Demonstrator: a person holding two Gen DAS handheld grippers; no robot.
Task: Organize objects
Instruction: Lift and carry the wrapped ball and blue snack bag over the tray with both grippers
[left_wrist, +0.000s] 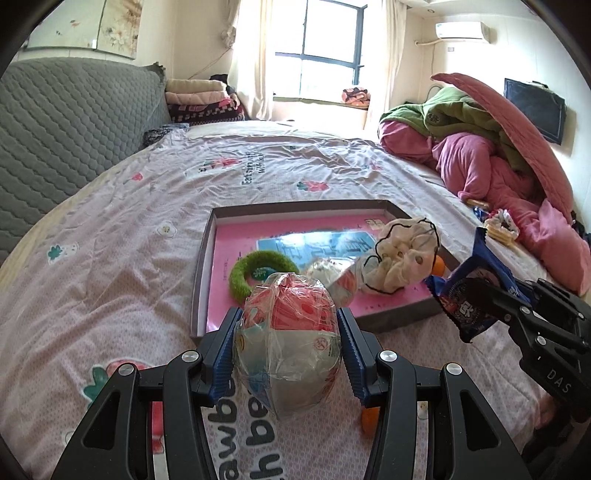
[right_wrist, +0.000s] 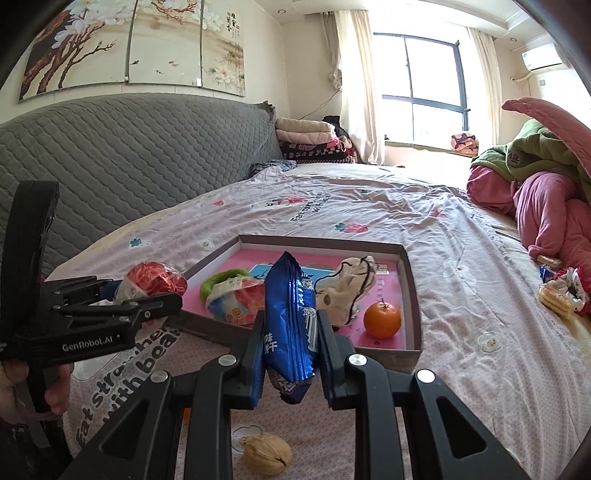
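My left gripper (left_wrist: 288, 332) is shut on a clear-wrapped red and white snack packet (left_wrist: 288, 339), held above the bed before the box. The same packet (right_wrist: 153, 280) and left gripper (right_wrist: 162, 295) show at the left of the right wrist view. My right gripper (right_wrist: 290, 332) is shut on an upright blue snack packet (right_wrist: 291, 317); that blue packet (left_wrist: 476, 295) and right gripper (left_wrist: 491, 299) appear at the right of the left wrist view. A shallow box (left_wrist: 201, 273) with a pink floor lies on the bed and holds a green ring (left_wrist: 255, 275), a wrapped packet (right_wrist: 236, 301), a cream drawstring pouch (left_wrist: 402, 254) and an orange (right_wrist: 382, 319).
A walnut (right_wrist: 267, 458) and a small orange (left_wrist: 369, 421) lie on the bedsheet under the grippers. Pink and green bedding (left_wrist: 491, 147) is heaped at the right, with biscuits and a wrapper (right_wrist: 557, 291) beside it. A grey padded headboard (right_wrist: 129, 155) runs along the left. A hand (right_wrist: 55, 384) holds the left gripper.
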